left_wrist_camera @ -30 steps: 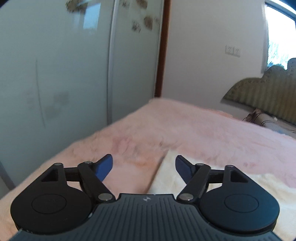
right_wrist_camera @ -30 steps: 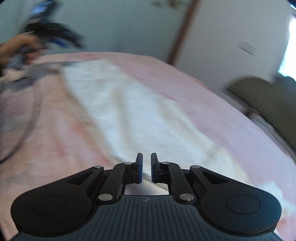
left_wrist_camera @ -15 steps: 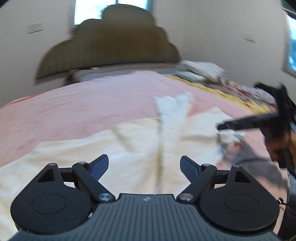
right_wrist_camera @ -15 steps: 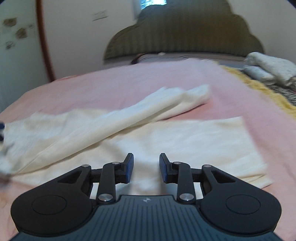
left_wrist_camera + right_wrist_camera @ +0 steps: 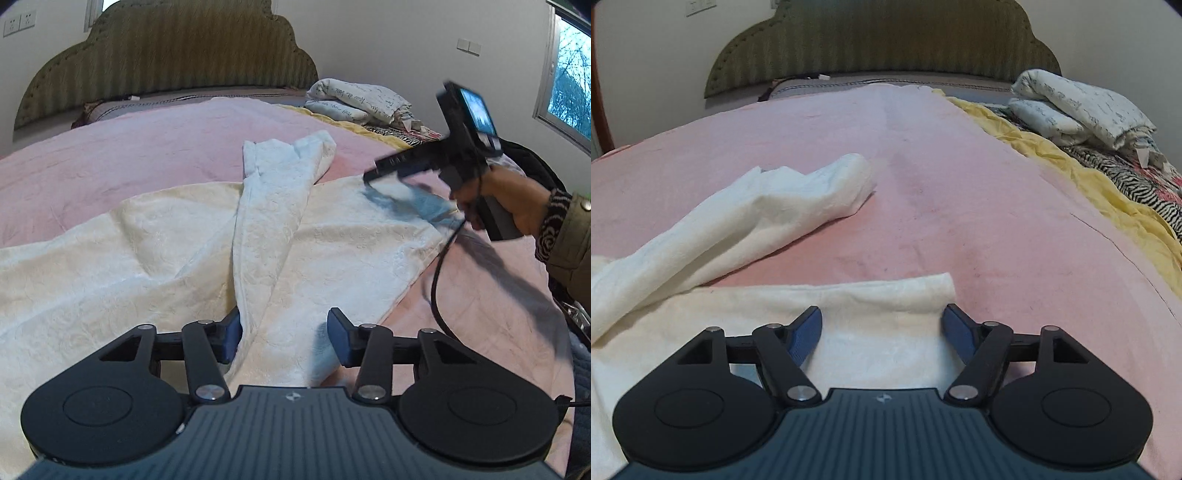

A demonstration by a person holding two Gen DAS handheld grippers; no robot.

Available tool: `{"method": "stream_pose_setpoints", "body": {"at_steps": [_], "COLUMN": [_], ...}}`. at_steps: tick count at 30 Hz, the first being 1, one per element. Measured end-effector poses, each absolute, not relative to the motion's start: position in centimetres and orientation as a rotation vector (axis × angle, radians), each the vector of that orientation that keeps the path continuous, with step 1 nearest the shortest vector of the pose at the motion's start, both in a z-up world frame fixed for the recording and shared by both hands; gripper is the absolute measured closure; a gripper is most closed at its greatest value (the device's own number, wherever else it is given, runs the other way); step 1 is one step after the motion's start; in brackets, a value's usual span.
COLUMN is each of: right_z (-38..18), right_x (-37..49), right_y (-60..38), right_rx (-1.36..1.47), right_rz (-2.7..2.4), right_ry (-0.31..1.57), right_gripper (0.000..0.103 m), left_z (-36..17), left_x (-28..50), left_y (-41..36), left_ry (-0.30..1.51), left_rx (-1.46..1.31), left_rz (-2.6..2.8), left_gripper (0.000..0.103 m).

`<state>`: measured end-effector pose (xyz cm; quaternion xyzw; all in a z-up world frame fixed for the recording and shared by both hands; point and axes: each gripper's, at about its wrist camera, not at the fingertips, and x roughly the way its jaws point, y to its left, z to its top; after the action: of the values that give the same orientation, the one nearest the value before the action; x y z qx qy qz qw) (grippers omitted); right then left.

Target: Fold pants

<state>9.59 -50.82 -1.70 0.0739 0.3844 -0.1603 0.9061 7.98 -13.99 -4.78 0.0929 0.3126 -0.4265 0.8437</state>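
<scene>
Cream-white pants [image 5: 155, 258] lie spread on the pink blanket [image 5: 129, 155] of a bed, with one leg [image 5: 273, 206] folded up and running away from the fingers toward the padded headboard [image 5: 166, 55].

The left gripper [image 5: 284, 334] sits low over the near end of that leg. Its jaws have just been closing, and a ridge of the cloth lies between them: the left blue finger [image 5: 231, 334] touches the fabric's edge, while the right one stands clear of it, so the grip is still released, not clenched.

The right gripper [image 5: 882, 334], held in a person's hand [image 5: 506, 195] seen to the right in the left wrist view, hovers at the end of the other leg [image 5: 871, 302]. Its jaws have just been opening and now stand wide. The hem of the cloth lies between the fingers [image 5: 805, 334] and just ahead of them, its corner near the right fingertip, but the pads do not press on it.

Beyond the right fingers, the raised leg [image 5: 768, 206] lies crumpled to the left. Far to the right, a yellow sheet [image 5: 1071, 166], a zebra-striped cloth [image 5: 1126, 173] and folded printed bedding [image 5: 1082, 103] lie at the bed's edge.
</scene>
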Motion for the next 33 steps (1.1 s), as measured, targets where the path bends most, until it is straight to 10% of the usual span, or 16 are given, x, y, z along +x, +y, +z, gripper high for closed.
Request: {"method": "stream_pose_setpoints", "body": {"at_steps": [6,22,27,33], "right_z": [2.9,-1.6,-0.9,1.2], "right_x": [11.9,25.9,24.3,19.0], "right_y": [-44.6,-37.6,-40.5,-43.2], "right_rx": [0.052,-0.034,0.107,0.236], "right_rz": [-0.271,-0.247,-0.260,-0.260], "right_ry": [0.630,0.890,0.823,0.678], "right_gripper": [0.030,0.021,0.089,0.094], "left_z": [-5.5,-5.9,-5.9,-6.0], "left_x": [7.8,8.5,8.3,8.6], "left_y": [-14.3,-13.8,-13.9,-13.4], "left_ry": [0.615,0.622,0.620,0.625], "left_rx": [0.184,0.119,0.121,0.094], "left_rz": [-0.899,-0.969,-0.970,-0.972], "left_gripper": [0.051,0.032,0.031,0.032]}}
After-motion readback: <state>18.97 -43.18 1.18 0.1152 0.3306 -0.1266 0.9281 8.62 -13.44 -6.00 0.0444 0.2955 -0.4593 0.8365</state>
